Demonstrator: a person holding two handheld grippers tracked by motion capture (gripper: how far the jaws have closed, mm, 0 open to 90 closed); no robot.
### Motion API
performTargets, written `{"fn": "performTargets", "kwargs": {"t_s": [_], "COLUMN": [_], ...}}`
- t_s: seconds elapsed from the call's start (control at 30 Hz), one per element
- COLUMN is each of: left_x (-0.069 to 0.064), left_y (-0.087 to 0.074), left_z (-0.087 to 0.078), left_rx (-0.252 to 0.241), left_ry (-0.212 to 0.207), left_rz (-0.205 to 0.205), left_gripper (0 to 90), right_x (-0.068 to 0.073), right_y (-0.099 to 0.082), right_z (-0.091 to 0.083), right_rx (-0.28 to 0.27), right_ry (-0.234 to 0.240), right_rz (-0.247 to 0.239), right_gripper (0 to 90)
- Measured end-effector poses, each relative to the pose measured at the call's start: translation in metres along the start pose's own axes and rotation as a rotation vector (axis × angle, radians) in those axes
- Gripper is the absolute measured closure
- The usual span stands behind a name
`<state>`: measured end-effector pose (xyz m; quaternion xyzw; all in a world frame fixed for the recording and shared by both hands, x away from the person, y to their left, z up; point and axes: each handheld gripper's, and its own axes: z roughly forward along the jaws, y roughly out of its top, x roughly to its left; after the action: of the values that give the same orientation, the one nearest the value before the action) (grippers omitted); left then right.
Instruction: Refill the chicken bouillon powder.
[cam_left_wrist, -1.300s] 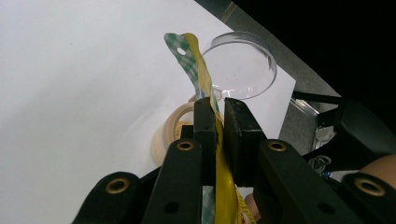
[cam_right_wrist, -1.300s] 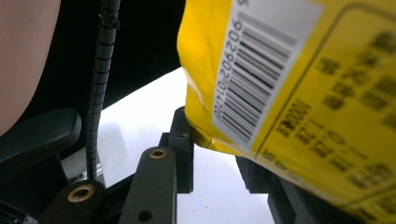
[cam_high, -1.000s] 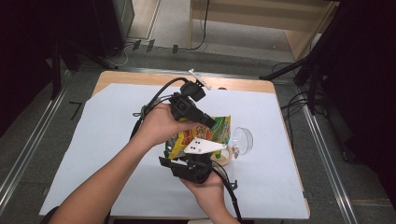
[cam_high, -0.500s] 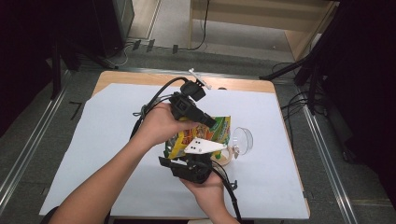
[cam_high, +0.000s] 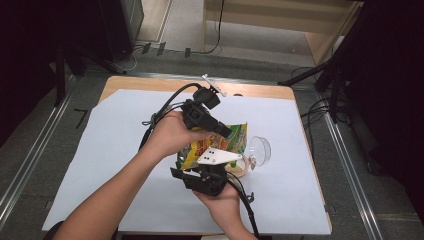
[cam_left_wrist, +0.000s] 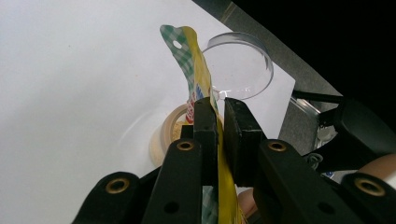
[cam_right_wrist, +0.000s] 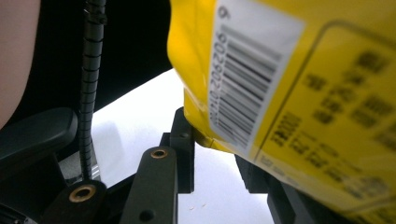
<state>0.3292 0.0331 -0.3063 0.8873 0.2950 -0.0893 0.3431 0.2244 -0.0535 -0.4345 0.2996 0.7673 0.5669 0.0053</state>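
In the high view, at frame centre, a yellow bag (cam_high: 227, 141) is held tilted over a jar (cam_high: 239, 167) beside a clear lid (cam_high: 260, 150). In the left gripper view, the left gripper (cam_left_wrist: 219, 122) is clamped narrow on the bag's edge, lower centre. In the right gripper view, the right gripper (cam_right_wrist: 217, 154) is closed on the bag's bottom corner; pouring is judged underway, closing the jar left.

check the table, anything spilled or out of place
A few pale crumbs lie loose on the white table cover beneath the yellow snack bag, which both hand-held grippers hold tilted over a small bowl. The bowl's clear lid lies off beside it. Nothing else stands out.
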Motion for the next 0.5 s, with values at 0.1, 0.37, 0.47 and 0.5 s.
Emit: {"fn": "performTargets", "kwargs": {"t_s": [0.1, 0.37, 0.47, 0.5], "left_x": [-0.0014, 0.0002, 0.0039, 0.0047], "left_y": [-0.0004, 0.0, 0.0002, 0.0003], "left_z": [0.0003, 0.0013, 0.0012, 0.001], "left_rx": [0.006, 0.005, 0.007, 0.005], "left_ry": [0.005, 0.002, 0.001, -0.003], "left_rz": [0.005, -0.002, -0.01, -0.015], "left_gripper": [84.1, 84.2, 84.2, 84.1], "right_x": [-0.0018, -0.0016, 0.0027, 0.0032], "right_y": [-0.0015, -0.0012, 0.0006, 0.0011], "right_z": [0.001, -0.0004, -0.0015, -0.0018], "right_rx": [0.008, -0.004, -0.009, -0.008], "right_ry": [-0.006, -0.005, 0.0, 0.002], "right_rz": [0.004, 0.0, -0.008, -0.008], "right_gripper": [71.2, 71.2, 71.2, 71.2]}}
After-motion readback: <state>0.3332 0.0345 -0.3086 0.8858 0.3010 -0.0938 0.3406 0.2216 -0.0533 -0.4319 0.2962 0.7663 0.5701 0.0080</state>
